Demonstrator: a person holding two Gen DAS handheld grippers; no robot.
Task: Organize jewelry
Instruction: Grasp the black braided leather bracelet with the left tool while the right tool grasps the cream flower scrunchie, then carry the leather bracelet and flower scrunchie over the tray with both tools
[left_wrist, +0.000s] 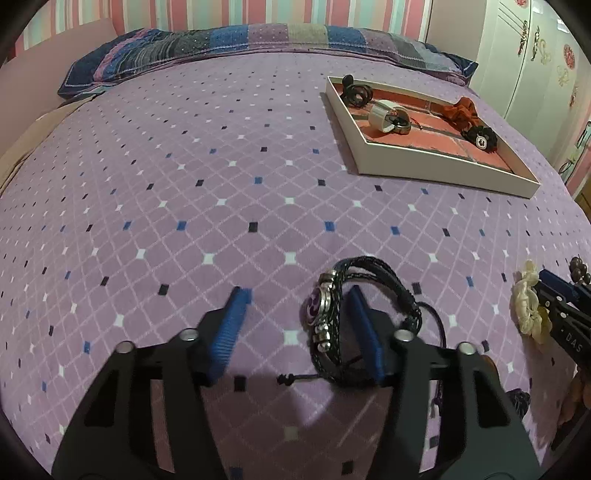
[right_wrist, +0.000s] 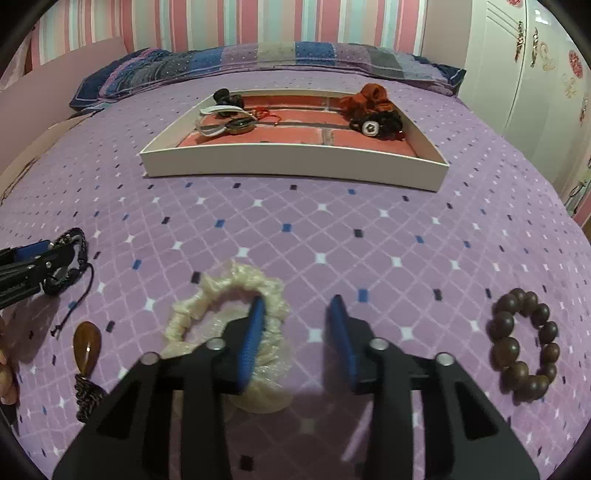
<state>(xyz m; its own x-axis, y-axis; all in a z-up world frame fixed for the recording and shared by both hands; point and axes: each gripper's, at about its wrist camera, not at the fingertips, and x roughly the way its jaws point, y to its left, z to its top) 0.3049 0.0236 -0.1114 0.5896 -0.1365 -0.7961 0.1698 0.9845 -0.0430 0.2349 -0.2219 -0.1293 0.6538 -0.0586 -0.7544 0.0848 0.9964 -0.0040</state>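
A purple, diamond-patterned bedspread (right_wrist: 332, 229) covers the bed. On it lie a white shallow tray (right_wrist: 295, 164), a cream scrunchie (right_wrist: 207, 299), a brown wooden-bead bracelet (right_wrist: 524, 347), an amber teardrop pendant (right_wrist: 87, 347) and a black braided bracelet (left_wrist: 354, 317).

bedspread (right_wrist: 332, 229) matt woven cloth | tray (right_wrist: 295, 162) matt white card walls | bead bracelet (right_wrist: 524, 347) glossy wood | scrunchie (right_wrist: 207, 302) shiny cream cloth | cord bracelet (left_wrist: 369, 295) braided, metal charm | claw pads (left_wrist: 232, 325) ribbed blue

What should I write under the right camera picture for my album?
Open right gripper pokes one finger through a cream scrunchie, beside a brown bead bracelet on the purple bed.
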